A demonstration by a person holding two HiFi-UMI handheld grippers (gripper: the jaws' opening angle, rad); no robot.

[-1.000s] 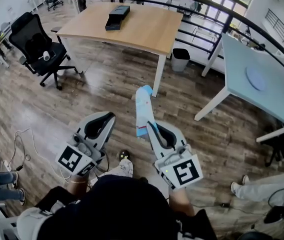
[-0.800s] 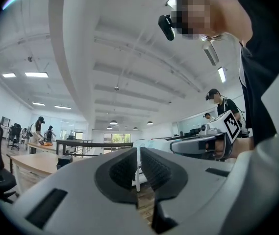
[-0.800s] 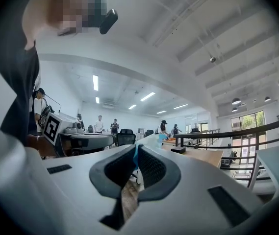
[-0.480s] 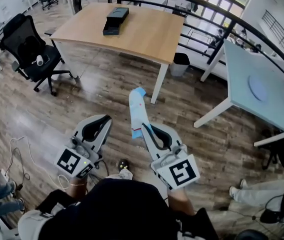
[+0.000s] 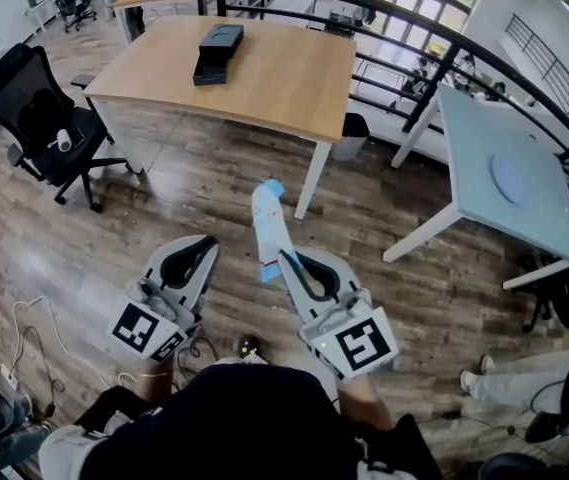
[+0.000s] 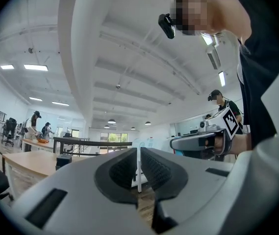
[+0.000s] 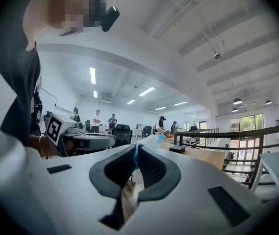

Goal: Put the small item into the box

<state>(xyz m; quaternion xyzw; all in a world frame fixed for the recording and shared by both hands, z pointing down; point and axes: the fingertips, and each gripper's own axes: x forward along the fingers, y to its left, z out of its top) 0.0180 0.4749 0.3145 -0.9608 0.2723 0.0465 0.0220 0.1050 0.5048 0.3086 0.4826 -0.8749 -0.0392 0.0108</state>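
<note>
Clock positions here are read off the head view. Nearest in, both grippers are held low in front of the person, over the wood floor [image 5: 164, 203]. The left gripper [image 5: 202, 248], around 7 o'clock, has its jaws pressed together on nothing. Its own view only shows a sliver of the room through the seam, so I'd say it's just the spare hand tagging along. The right gripper [image 5: 286, 264], near 5 o'clock, is doing the work. Its jaws are clamped on the lower end of the small item [image 5: 264, 218], a flat white packet with blue on it that sticks up and forward toward 12. Pinching it by one end makes sense to me, since most of it is left free to go in first. Farther out at 11 o'clock is the wooden table [image 5: 284, 68], with the black box [image 5: 214, 48] on its far left part, well apart from the packet. So my read is this is the carry phase, and the person has to close that gap before any drop. I can't tell from here if the box is open. Off to 10 o'clock there's an office chair [image 5: 44, 118], a bin [image 5: 349, 133] at 1 by the table leg, and a pale table [image 5: 504, 168] between 2 and 3. None of them looks to be in the way.
</note>
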